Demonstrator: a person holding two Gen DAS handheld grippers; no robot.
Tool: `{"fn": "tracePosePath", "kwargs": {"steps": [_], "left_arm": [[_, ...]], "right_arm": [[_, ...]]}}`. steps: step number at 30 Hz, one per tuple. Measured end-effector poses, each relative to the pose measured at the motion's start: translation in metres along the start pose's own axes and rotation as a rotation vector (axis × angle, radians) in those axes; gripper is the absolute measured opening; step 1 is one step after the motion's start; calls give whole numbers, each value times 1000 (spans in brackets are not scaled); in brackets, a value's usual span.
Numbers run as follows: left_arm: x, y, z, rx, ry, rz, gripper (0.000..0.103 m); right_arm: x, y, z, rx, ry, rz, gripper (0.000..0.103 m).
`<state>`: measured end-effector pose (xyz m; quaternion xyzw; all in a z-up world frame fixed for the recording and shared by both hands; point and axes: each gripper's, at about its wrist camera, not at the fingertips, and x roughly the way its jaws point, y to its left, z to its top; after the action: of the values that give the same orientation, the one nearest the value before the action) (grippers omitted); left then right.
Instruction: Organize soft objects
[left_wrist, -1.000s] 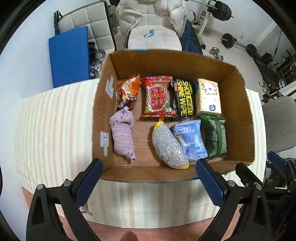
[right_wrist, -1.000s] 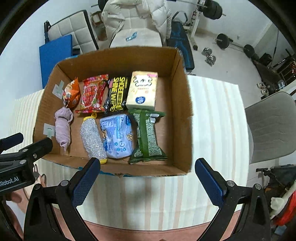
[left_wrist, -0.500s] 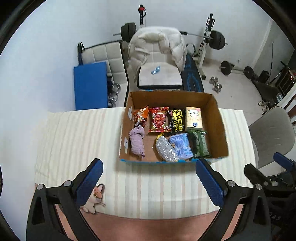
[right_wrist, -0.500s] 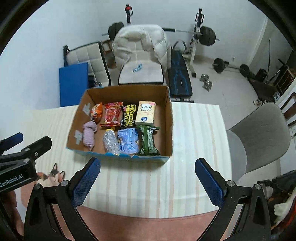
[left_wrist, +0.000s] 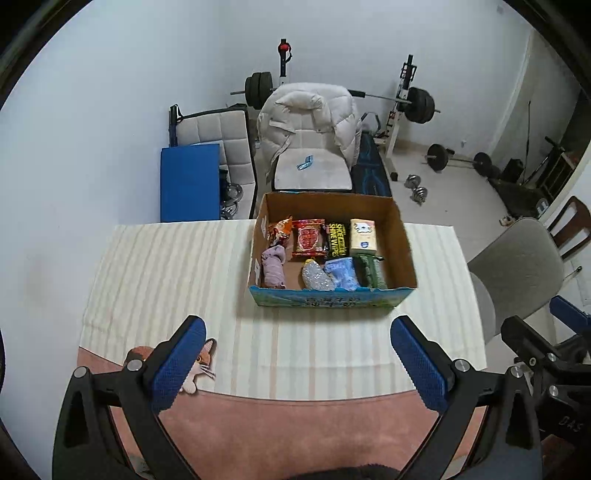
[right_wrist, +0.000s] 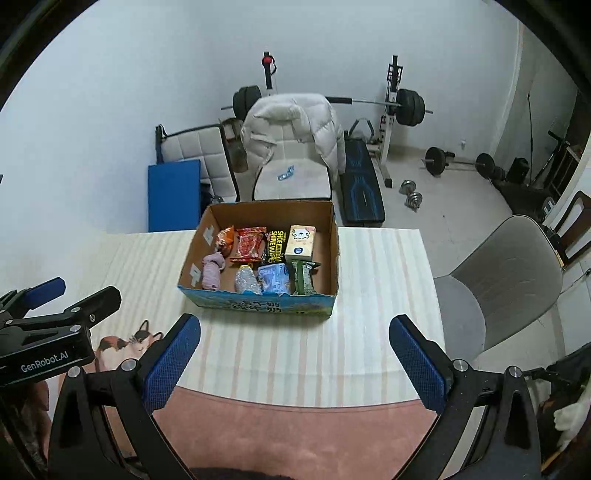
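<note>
The cardboard box (left_wrist: 332, 291) sits on the striped surface (left_wrist: 166, 280) well ahead of both grippers, with the soft things packed inside it: a lilac cloth roll (left_wrist: 273, 267) along its left wall, a silvery scrubber (left_wrist: 316, 277), a pale blue packet (left_wrist: 343, 273) and a green pack (left_wrist: 371, 271) in the row nearer the grippers, and an orange snack bag (left_wrist: 279, 230), a red snack bag (left_wrist: 308, 238), a black wipes pack (left_wrist: 338, 240) and a tissue pack (left_wrist: 364, 236) in the row beyond. The left gripper (left_wrist: 297, 363) hangs above the near edge of the surface, jaws spread wide and holding nothing, its fingers pointing forward at the box, which lies slightly to its right. A small cat-shaped toy (left_wrist: 199, 363) lies on the surface just behind its left finger, partly hidden. The right gripper (right_wrist: 295, 360) is level beside it, likewise spread wide and empty, with the box ahead and slightly to its left. Beyond the box stands a chair draped with a white puffer jacket (left_wrist: 310, 118).
</note>
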<state>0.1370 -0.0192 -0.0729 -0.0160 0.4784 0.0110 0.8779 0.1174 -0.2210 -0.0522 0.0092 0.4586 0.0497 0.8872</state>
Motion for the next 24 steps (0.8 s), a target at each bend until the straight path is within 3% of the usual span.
{"fn": "tracePosePath", "kwargs": {"steps": [12, 24], "left_arm": [[-64, -4, -23, 5, -67, -31, 103], [-67, -5, -19, 7, -121, -19, 103]], "right_arm": [[-66, 4, -25, -11, -28, 31, 103], [-78, -4, -18, -3, -81, -16, 103]]}}
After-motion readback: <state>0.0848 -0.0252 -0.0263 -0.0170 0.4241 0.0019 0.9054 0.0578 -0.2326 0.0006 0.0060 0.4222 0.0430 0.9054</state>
